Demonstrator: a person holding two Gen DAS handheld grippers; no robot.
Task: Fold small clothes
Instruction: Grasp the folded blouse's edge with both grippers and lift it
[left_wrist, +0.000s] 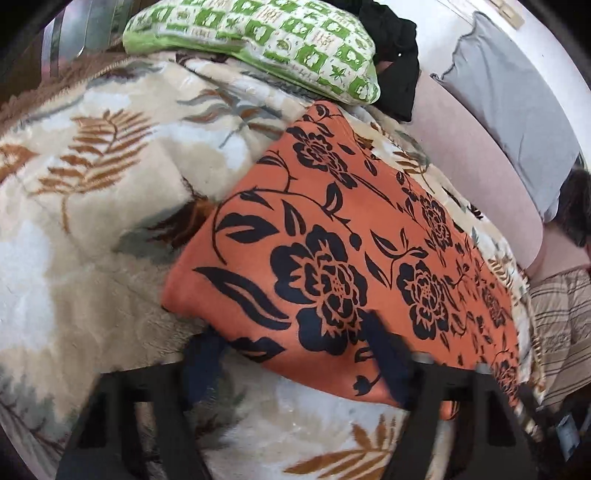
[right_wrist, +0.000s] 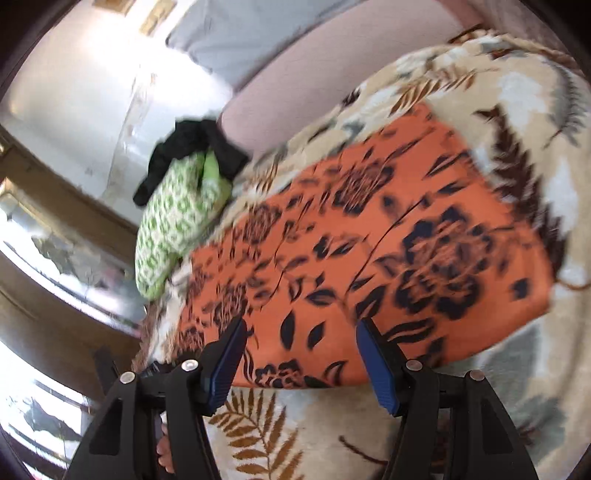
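An orange cloth with black flowers (left_wrist: 332, 236) lies flat on a cream leaf-patterned blanket (left_wrist: 92, 177). My left gripper (left_wrist: 295, 354) is open at the cloth's near corner, with one blurred dark finger (left_wrist: 388, 354) over the cloth and the other (left_wrist: 203, 362) beside its edge. In the right wrist view the same cloth (right_wrist: 369, 240) lies ahead. My right gripper (right_wrist: 299, 354) is open, its blue pads (right_wrist: 229, 362) spread just above the cloth's near edge, holding nothing.
A green and white patterned pillow (left_wrist: 266, 44) and black clothing (left_wrist: 395, 55) lie at the far end of the blanket. A pink mattress edge (left_wrist: 472, 155) and grey pillow (left_wrist: 517, 110) are to the right. A person's striped clothing (left_wrist: 561, 317) is at far right.
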